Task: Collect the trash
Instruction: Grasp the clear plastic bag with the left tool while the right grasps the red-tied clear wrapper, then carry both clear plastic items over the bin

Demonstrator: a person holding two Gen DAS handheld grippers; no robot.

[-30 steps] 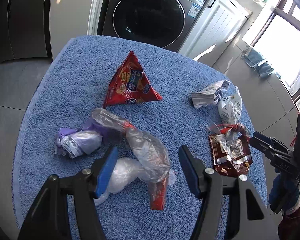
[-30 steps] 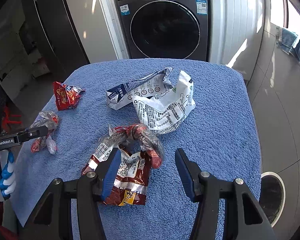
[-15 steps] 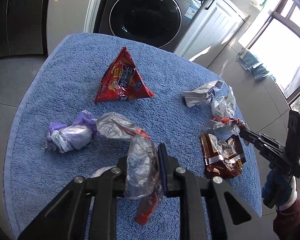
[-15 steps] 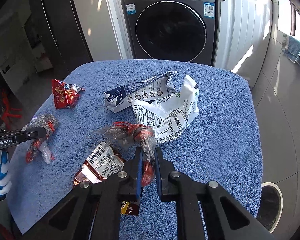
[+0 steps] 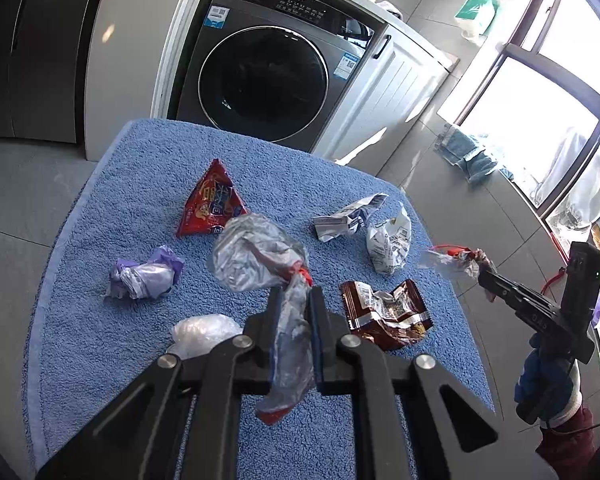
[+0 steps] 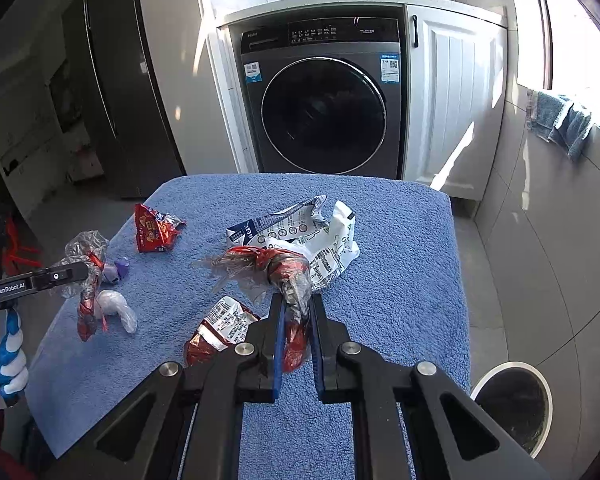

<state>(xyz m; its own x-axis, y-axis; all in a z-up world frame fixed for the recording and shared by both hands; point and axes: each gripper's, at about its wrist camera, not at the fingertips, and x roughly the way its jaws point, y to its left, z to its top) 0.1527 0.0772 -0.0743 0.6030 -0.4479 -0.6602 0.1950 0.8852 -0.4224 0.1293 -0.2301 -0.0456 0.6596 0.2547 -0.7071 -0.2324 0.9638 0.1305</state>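
My left gripper (image 5: 294, 300) is shut on a clear crinkled wrapper with red ends (image 5: 256, 256), held above the blue towel (image 5: 140, 184). My right gripper (image 6: 296, 308) is shut on a clear and red wrapper (image 6: 268, 266), also lifted off the towel; it shows at the right of the left wrist view (image 5: 460, 260). On the towel lie a red triangular snack bag (image 5: 214, 206), a purple wrapper (image 5: 146, 274), a clear plastic wad (image 5: 204, 330), a brown snack packet (image 5: 384, 314) and white printed packaging (image 5: 388, 240).
A round bin (image 6: 514, 402) stands on the floor at the right of the towel-covered table. A washing machine (image 6: 322, 104) and white cabinet (image 6: 452, 92) stand behind it. Blue cloths (image 6: 560, 120) hang by the window.
Both grippers were open over their wrappers, then closed on them. Both have now risen, lifting the wrappers off the towel.
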